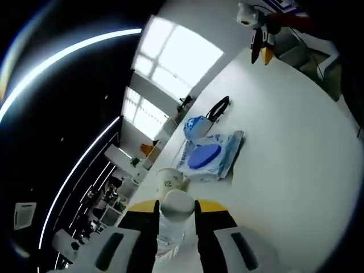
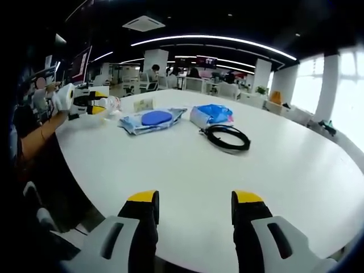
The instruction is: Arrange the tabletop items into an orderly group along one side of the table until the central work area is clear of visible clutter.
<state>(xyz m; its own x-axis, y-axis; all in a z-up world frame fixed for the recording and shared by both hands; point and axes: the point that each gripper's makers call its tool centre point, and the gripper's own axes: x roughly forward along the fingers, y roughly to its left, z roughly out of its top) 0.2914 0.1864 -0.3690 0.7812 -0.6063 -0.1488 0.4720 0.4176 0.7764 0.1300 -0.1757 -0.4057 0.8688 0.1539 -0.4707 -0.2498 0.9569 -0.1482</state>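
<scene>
1. Round white table [image 2: 296, 165]: centre and near edge bare in the right gripper view; the items sit grouped toward its far left side.
2. Wet-wipes pack [image 1: 211, 154], [image 2: 151, 120]: flat on the table, blue round lid facing up, between the paper cup and the blue pouch.
3. Black cable [image 2: 227, 137], [image 1: 218, 108]: coiled loop lying flat, just beside the blue pouch, on the side nearer the table centre.
4. Blue pouch [image 2: 211, 114], [image 1: 195, 127]: crumpled blue-and-white packet, close to the wipes pack on one side and the cable on the other.
5. Paper cup [image 1: 172, 180]: white with a green mark, upright, just beside the wipes pack near the table edge.
6. Clear plastic bottle [image 1: 172, 223]: white cap, clamped between the left gripper's yellow-tipped jaws, near the paper cup.
7. Left gripper [image 1: 176, 211], [image 2: 91, 106]: jaws closed onto the bottle, at the table's far left edge in the right gripper view, with the person's forearm behind it.
8. Right gripper [image 2: 194, 206], [image 1: 263, 48]: jaws apart, nothing between them, over the near table edge, well apart from the items.
</scene>
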